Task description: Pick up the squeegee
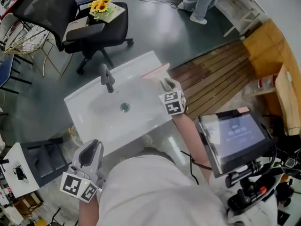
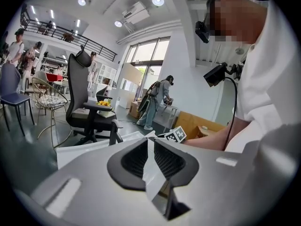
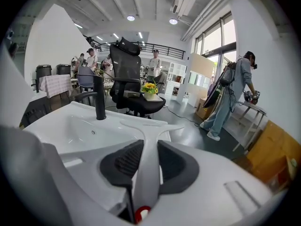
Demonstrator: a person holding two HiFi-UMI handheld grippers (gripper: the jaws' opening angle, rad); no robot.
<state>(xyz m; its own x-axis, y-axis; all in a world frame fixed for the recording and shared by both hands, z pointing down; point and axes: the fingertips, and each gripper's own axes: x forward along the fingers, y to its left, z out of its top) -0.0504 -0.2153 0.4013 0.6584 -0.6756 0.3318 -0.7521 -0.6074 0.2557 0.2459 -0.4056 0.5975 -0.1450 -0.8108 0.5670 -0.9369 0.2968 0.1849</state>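
Glossy white ceramic sink (image 1: 89, 105); smooth pale plastic squeegee (image 3: 147, 157); matt black faucet (image 3: 99, 99).

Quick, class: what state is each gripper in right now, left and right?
Left gripper: closed, holding nothing.
Right gripper: closed on the squeegee, gripping its handle.

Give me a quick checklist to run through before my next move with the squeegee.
1. Right gripper shut on the squeegee handle: ok.
2. Handle sits centred between the fingers: ok.
3. Blade lifted off the sink rim: cannot tell.
4. Faucet stands apart from the blade: ok.
5. Left gripper holds nothing: ok.
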